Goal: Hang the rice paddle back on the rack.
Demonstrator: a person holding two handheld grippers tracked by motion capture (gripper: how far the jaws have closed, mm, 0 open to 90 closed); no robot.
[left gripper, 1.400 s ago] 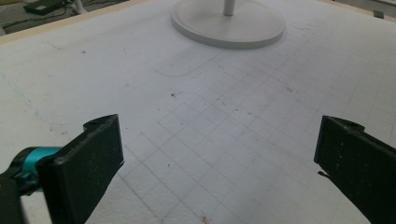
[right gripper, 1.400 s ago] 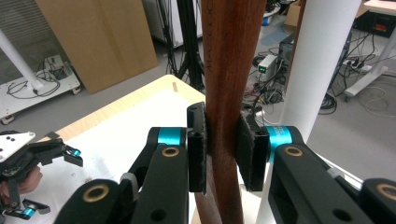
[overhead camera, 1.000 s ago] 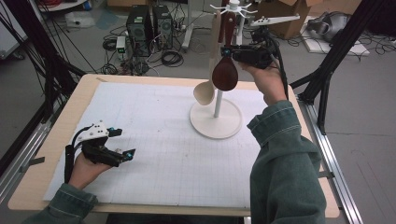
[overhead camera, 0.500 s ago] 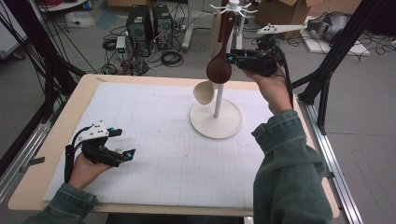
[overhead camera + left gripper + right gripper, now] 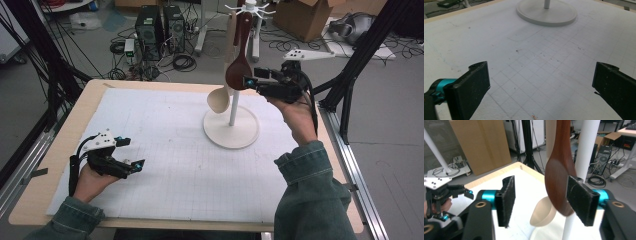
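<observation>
Jaws of the right gripper (image 5: 248,81) have just been opening and now stand apart around the bowl of the dark wooden spoon (image 5: 238,74), which hangs by its handle from the white stand (image 5: 231,131) at the far right of the table (image 5: 90,102); one pad lies at the bowl's edge, the other is clear of it. Beside that spoon hangs a pale wooden spoon (image 5: 218,100). Near the table's front left, the left gripper (image 5: 131,154) rests low over the gridded mat (image 5: 165,150), jaws wide apart and holding nothing.
</observation>
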